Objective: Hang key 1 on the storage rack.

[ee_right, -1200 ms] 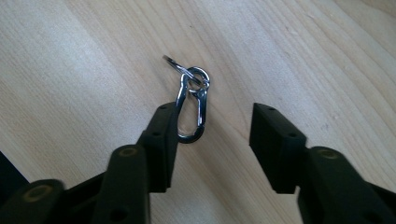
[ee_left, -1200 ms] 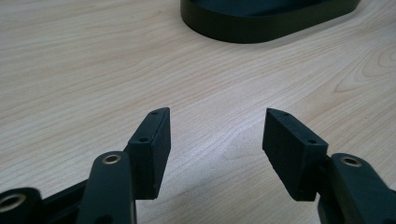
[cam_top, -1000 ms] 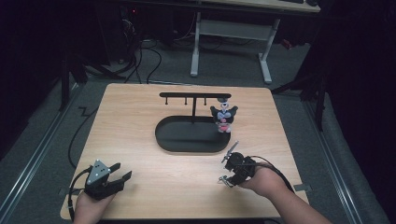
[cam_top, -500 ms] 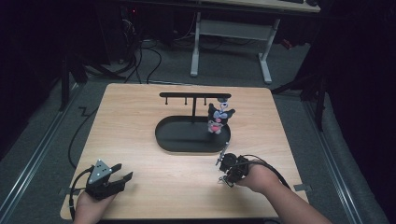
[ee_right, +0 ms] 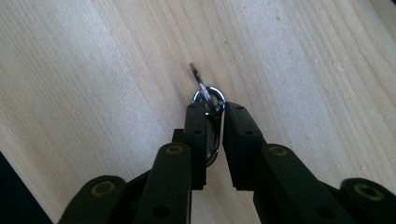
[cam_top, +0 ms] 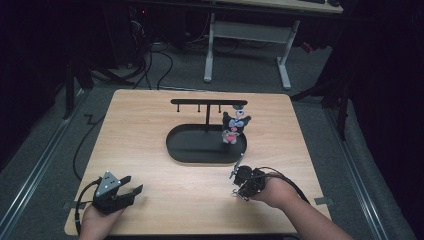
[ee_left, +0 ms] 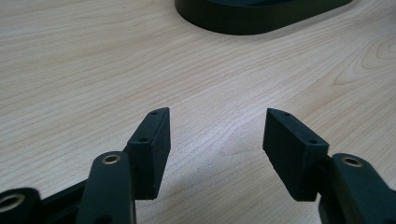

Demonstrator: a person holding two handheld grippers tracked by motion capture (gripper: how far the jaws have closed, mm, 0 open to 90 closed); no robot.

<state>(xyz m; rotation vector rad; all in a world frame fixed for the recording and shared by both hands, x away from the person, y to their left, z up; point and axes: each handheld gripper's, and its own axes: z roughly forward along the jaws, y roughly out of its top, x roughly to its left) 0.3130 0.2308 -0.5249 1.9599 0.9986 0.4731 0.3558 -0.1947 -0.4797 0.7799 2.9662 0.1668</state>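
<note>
A black oval tray [cam_top: 175,145] holds a T-shaped rack [cam_top: 207,102] with small hooks. A black-and-white plush charm [cam_top: 234,125] hangs at the rack's right end. My right gripper [cam_top: 239,180] rests low over the wooden table [cam_top: 140,120], just in front of the tray's right end. In the right gripper view its jaws [ee_right: 214,109] are shut on a silver metal key ring [ee_right: 209,95], whose loop pokes out past the tips. My left gripper [cam_top: 134,184] sits near the front left corner, open with nothing between its jaws [ee_left: 217,116]. The tray's edge [ee_left: 261,18] lies ahead of it.
A bare wooden tabletop stretches between the two grippers and left of the tray. Behind the table a white desk frame [cam_top: 210,50] and cables [cam_top: 150,60] lie on the dark floor. A black cable [cam_top: 82,145] trails off the table's left edge.
My right gripper has shifted slightly left and closer to the front edge with the key ring. The plush charm has swung a little left. The left gripper has stayed put.
</note>
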